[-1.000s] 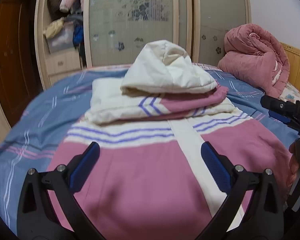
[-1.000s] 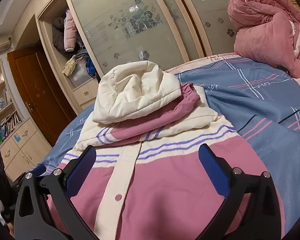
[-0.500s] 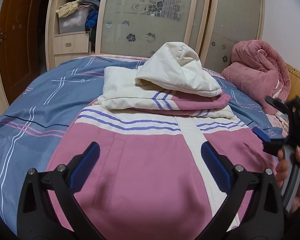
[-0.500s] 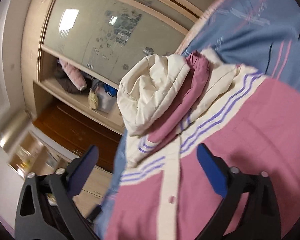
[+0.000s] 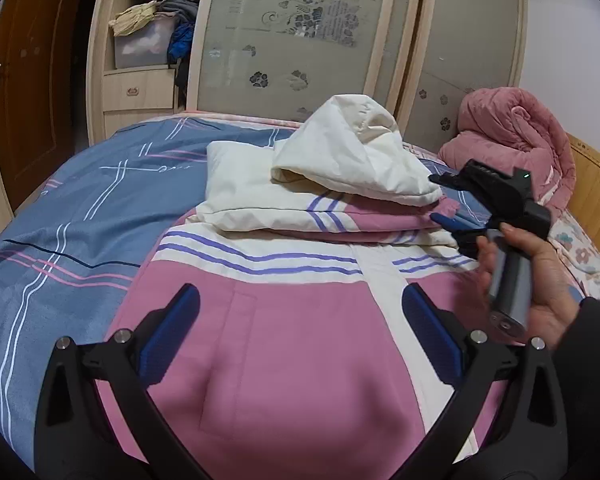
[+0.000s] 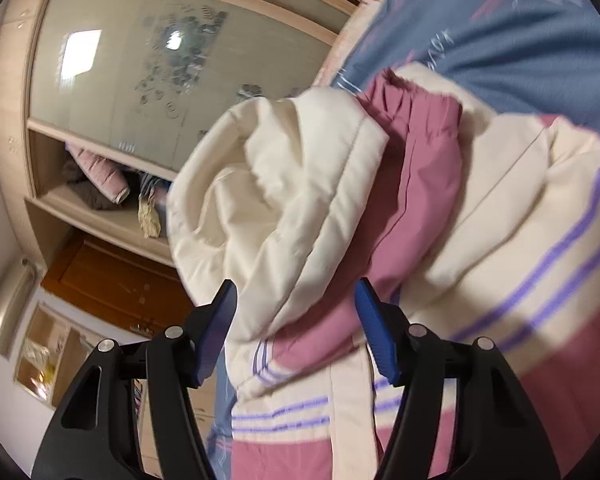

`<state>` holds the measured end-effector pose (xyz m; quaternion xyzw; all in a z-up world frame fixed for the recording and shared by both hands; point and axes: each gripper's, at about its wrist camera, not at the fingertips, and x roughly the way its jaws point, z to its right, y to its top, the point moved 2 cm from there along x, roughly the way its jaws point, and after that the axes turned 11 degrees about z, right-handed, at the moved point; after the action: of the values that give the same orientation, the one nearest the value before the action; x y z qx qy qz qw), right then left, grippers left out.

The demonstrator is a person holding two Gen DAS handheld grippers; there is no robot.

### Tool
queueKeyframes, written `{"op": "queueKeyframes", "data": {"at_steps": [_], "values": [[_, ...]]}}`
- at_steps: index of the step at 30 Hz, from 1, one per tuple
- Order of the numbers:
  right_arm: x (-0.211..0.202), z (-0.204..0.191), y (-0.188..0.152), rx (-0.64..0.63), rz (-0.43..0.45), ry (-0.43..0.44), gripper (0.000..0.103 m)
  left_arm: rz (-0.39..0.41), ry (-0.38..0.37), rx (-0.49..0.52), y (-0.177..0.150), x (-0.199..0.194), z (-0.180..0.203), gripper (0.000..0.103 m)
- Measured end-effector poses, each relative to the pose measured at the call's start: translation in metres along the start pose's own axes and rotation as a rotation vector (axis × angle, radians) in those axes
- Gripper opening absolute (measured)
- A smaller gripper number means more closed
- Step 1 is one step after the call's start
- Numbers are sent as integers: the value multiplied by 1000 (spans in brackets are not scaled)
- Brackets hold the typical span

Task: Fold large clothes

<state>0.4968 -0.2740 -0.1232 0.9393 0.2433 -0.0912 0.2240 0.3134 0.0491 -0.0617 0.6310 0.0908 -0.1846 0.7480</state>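
Note:
A pink and cream hooded jacket (image 5: 300,340) lies on the bed with its sleeves folded across the chest and the cream hood (image 5: 352,152) laid on top. My left gripper (image 5: 300,294) hangs open over the pink lower body with nothing between its fingers. My right gripper (image 5: 434,198), held in a hand (image 5: 540,280), comes in sideways at the jacket's right edge. In the right wrist view its jaws (image 6: 295,284) are closing, with the hood's (image 6: 292,184) rim and the folded pink sleeve (image 6: 416,184) between them; the pads do not clearly press.
The jacket rests on a blue striped bed cover (image 5: 80,208). A rolled pink quilt (image 5: 516,136) sits at the far right by the wooden headboard (image 5: 596,184). Behind the bed stand a wardrobe with frosted sliding doors (image 5: 300,40) and a brown door (image 5: 32,80).
The right gripper has rolled onto its side, moved in to the jacket's right edge by the hood, and its jaws have narrowed. The left gripper shifted slightly and stayed open.

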Motion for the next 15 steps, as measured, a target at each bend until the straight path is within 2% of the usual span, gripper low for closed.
{"op": "queueKeyframes", "data": {"at_steps": [4,7,8,9,11,15], "values": [[26,11,2,66,8,-4,53,5,-2,-29,7,1,-6,101],[44,13,-12,166,-38,35,44,12,-5,-33,10,0,-7,101],[48,6,-17,155,-52,48,37,14,-4,-34,11,0,-8,101],[50,-2,-24,121,-60,55,25,17,-5,-37,12,0,-9,101],[50,-25,-40,43,-64,81,14,16,-2,-39,12,0,-10,101],[37,-55,-76,-48,-82,98,10,11,6,-51,13,1,-16,101]]}}
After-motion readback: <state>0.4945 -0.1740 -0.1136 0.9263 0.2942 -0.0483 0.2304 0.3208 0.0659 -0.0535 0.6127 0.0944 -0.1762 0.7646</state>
